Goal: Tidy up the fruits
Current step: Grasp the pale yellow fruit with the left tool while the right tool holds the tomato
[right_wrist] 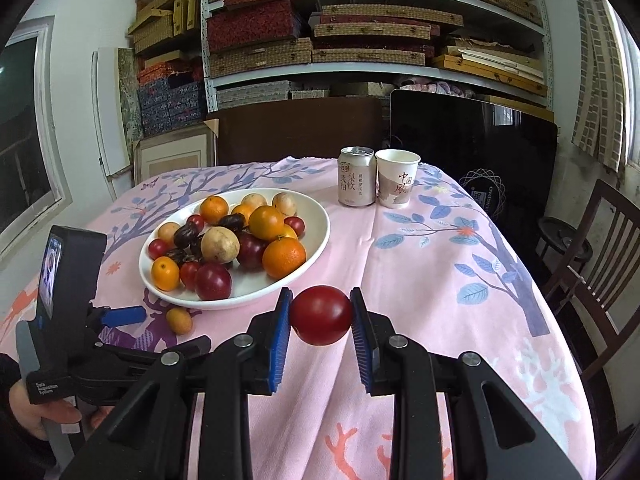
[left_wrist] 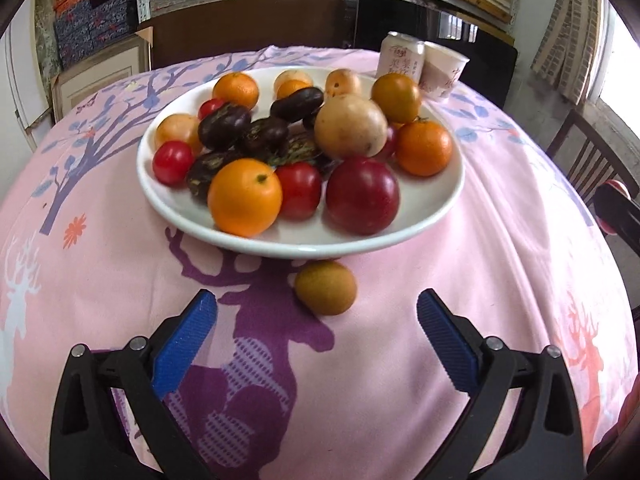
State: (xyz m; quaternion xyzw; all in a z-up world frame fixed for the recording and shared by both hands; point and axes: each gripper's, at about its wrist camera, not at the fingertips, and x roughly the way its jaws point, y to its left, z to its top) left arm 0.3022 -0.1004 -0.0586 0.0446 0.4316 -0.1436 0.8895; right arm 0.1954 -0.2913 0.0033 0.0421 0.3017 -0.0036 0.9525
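Pink cloth (left_wrist: 500, 248) printed with deer and branches covers the table under me. My right gripper (right_wrist: 321, 316) has its jaws clamped on a dark red plum (right_wrist: 321, 315), the blue pads pressing its two sides, and it hangs clear above the cloth, just in front of the white plate (right_wrist: 316, 224).

My left gripper (left_wrist: 316, 320) has its jaws spread wide, with nothing between the pads. A small brownish-yellow fruit (left_wrist: 325, 288) lies on the cloth ahead of them, closer to the right pad, just beside the plate's near rim (left_wrist: 304, 246).

That plate is heaped with fruit: oranges (left_wrist: 244, 197), red tomatoes (left_wrist: 172, 161), a big dark red plum (left_wrist: 362, 195), a pale tan round fruit (left_wrist: 350, 126) and several dark brown wrinkled pieces (left_wrist: 224, 126) in the middle.

Past the plate, at the far side of the table, a drink can (right_wrist: 357, 176) and a paper cup (right_wrist: 397, 178) stand upright, touching or nearly so. From the right wrist view I see my left hand (right_wrist: 44, 412) holding the other gripper's handle low at the left. A wooden chair (right_wrist: 592, 280) stands to the right of the table.
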